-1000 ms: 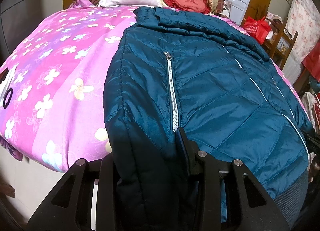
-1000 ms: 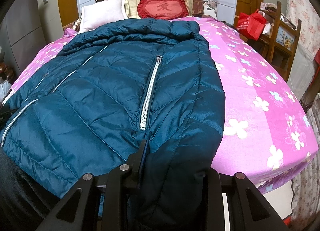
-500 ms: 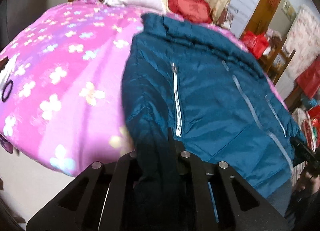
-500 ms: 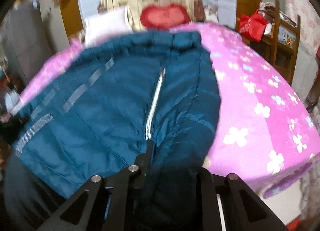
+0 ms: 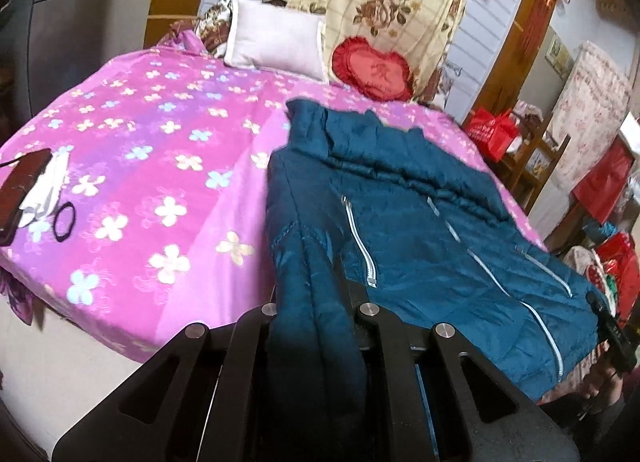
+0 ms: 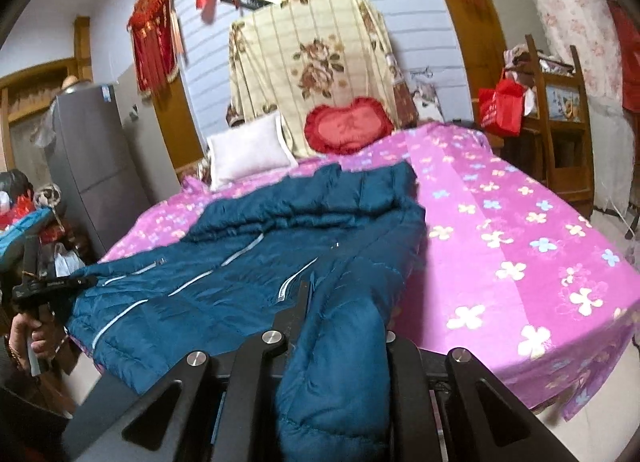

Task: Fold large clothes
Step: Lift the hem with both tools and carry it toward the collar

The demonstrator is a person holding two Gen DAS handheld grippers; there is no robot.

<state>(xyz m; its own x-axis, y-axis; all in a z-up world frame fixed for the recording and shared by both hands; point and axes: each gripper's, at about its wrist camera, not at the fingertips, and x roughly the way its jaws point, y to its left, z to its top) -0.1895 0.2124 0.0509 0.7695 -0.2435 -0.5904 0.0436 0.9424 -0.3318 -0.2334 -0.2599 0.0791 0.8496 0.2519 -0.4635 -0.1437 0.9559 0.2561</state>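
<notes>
Both my hand-held grippers have just clamped shut on the teal puffer jacket's (image 5: 400,230) hem: the left hand-held gripper (image 5: 310,342) at lower centre, the right hand-held gripper (image 6: 340,346) likewise. They've lifted it off the pink bed (image 5: 140,166), so I judge the fold toward the collar has begun.

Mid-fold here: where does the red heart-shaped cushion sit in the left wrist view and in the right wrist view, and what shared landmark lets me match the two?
Left wrist view: the red heart cushion sits upper centre-right, right of the white pillow.
Right wrist view: the cushion sits at centre, above the jacket collar, again right of the pillow.
Shared landmark: the floral beige quilt stands directly behind it in both.
</notes>
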